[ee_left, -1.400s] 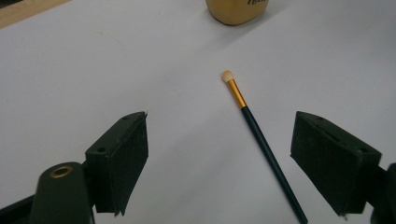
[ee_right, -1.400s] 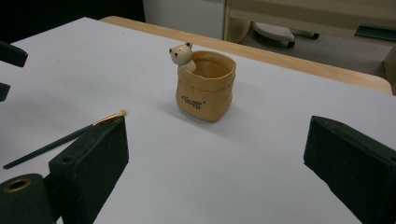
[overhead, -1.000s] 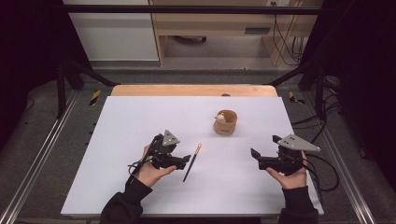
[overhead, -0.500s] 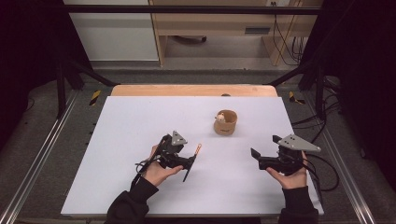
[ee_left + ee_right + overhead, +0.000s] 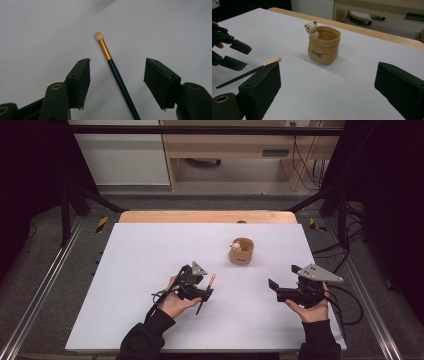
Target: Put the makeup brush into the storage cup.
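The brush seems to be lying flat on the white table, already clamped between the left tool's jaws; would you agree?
Not quite: the brush does lie flat on the table, but the left tool is open, its jaws apart on either side, as the left gripper view shows.

My worktop (image 5: 140, 270) is a white sheet over a wooden board whose pale edge shows along the far side. Two things lie directly on it: a slim dark-handled brush (image 5: 117, 75) with a gold ferrule and cream tip, lying flat left of centre, and a tan pouch-shaped cup (image 5: 324, 45) with a small bear figure at its rim, standing upright farther back, apart from the brush.
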